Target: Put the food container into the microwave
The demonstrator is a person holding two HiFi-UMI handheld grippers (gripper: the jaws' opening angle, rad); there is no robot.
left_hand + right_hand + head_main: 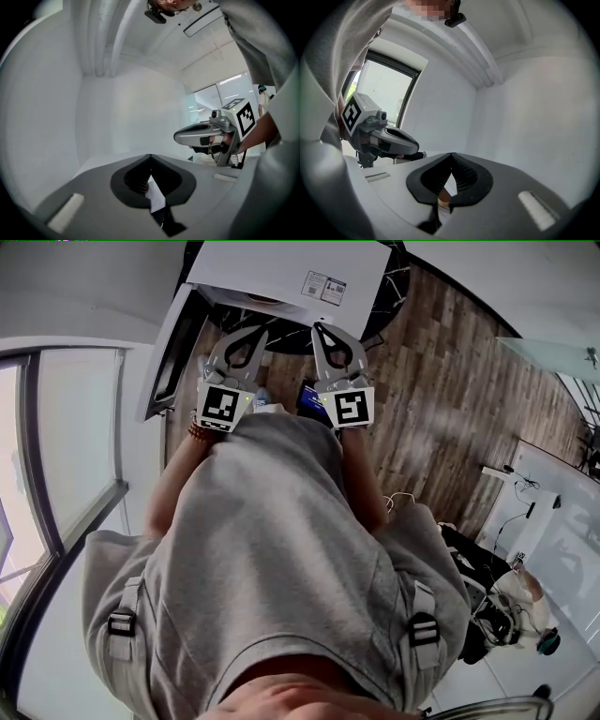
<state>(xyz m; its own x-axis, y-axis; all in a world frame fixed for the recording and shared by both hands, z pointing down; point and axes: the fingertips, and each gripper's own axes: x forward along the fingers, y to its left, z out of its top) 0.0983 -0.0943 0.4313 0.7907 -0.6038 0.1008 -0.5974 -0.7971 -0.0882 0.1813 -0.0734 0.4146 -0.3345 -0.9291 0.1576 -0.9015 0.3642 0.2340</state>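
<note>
In the head view a white microwave point(291, 277) stands at the top, its door point(172, 352) swung open to the left. I see no food container in any view. My left gripper point(260, 332) and right gripper point(318, 327) are held side by side in front of the person's grey shirt, tips towards the microwave. Both are shut with nothing between the jaws. The left gripper view looks up at white wall and ceiling past the left gripper point(150, 155), with the right gripper point(206, 136) beside it. In the right gripper view the right gripper point(451, 154) shows the same, with the left gripper point(389, 140) at its left.
The microwave rests on a dark round table point(380, 320). Wooden floor point(441, 409) spreads to the right. A glass wall with a dark frame point(75, 446) runs along the left. A white desk point(553, 521) and bags point(487, 587) are at the far right.
</note>
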